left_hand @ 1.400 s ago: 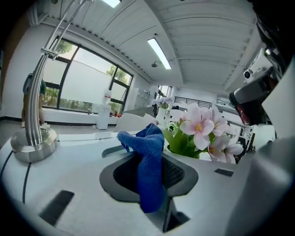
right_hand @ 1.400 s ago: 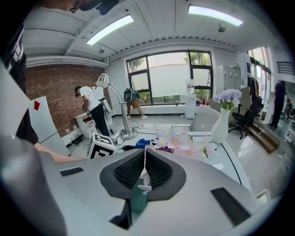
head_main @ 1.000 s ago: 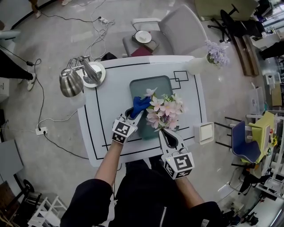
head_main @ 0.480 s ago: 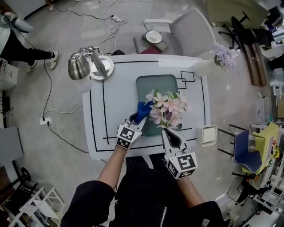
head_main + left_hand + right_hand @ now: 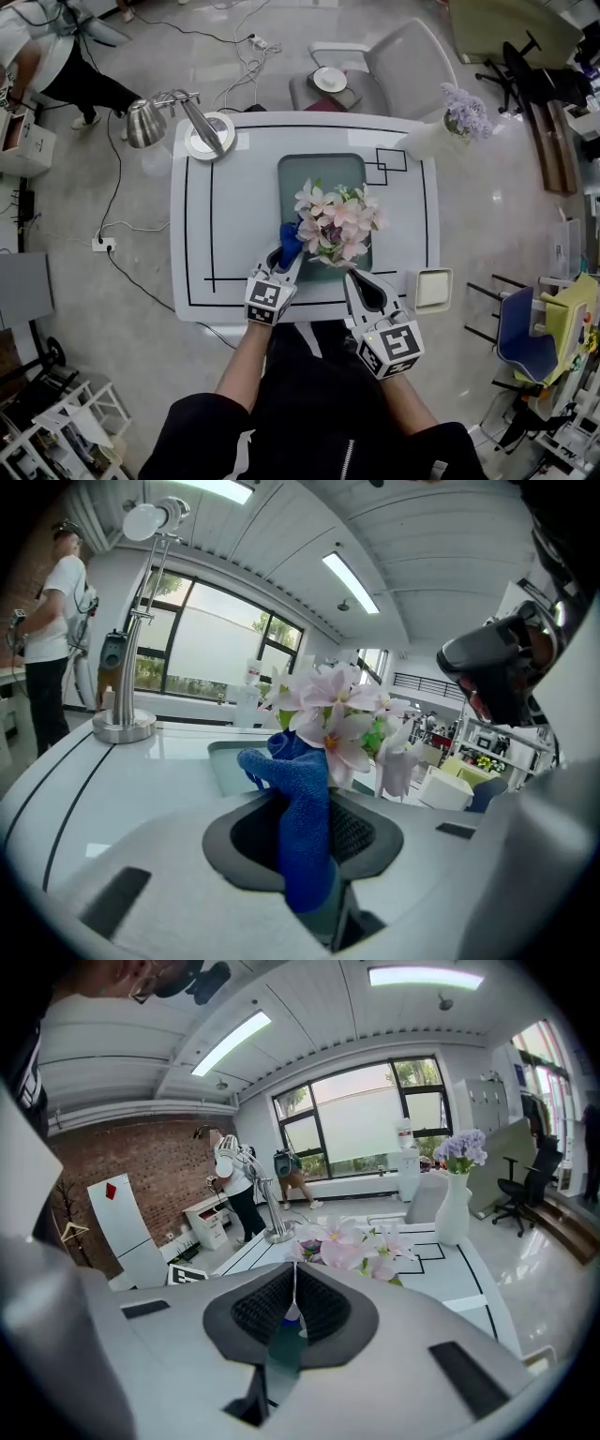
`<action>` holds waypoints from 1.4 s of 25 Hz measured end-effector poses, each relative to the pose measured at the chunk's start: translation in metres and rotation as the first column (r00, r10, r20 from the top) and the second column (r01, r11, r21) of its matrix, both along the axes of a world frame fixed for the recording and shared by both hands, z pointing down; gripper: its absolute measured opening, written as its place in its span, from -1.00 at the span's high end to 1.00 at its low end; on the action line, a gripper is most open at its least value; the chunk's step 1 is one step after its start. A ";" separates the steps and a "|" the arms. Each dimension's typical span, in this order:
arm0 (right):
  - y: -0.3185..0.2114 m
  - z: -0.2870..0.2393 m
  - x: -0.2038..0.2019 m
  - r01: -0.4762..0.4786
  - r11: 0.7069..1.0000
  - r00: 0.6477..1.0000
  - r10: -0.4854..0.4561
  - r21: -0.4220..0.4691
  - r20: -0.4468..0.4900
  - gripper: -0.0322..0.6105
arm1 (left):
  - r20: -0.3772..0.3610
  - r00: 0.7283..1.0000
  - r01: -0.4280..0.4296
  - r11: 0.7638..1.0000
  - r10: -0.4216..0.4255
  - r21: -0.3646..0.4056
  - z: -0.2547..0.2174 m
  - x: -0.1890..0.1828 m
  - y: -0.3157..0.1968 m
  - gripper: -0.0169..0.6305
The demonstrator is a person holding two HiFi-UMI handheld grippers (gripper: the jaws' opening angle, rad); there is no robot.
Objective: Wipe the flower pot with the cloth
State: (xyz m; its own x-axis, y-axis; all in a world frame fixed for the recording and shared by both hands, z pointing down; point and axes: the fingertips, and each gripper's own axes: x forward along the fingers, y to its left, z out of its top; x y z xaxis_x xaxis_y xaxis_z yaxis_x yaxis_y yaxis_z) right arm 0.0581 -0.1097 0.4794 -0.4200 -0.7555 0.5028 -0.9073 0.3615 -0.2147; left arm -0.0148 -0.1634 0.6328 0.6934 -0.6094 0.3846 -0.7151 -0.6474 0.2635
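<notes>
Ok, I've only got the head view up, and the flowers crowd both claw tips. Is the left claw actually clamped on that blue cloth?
Observer: Yes. The left gripper view shows the left claw shut on the blue cloth, which stands up between its jaws.
Operator: And is the right claw gripping anything?
Observer: No. In the right gripper view the right claw has its jaws closed together with nothing between them, and it points at the flowers just beyond.
</notes>
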 end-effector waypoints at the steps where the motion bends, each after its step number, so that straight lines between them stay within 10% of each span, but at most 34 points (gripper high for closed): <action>1: 0.002 0.000 0.005 0.003 1.000 1.000 -0.003 0.000 0.006 0.86 | 0.005 1.000 0.024 1.000 -0.024 0.002 -0.001 0.002 0.002 0.63; 16: 0.027 -0.001 0.064 0.101 0.995 0.991 -0.100 -0.002 0.085 0.86 | 0.066 0.980 0.190 0.982 -0.188 -0.022 -0.002 0.043 0.034 0.63; 35: 0.055 0.011 0.132 0.114 0.993 0.986 -0.111 -0.017 0.125 0.86 | 0.034 0.990 0.136 0.989 -0.135 -0.053 -0.002 0.147 0.078 0.63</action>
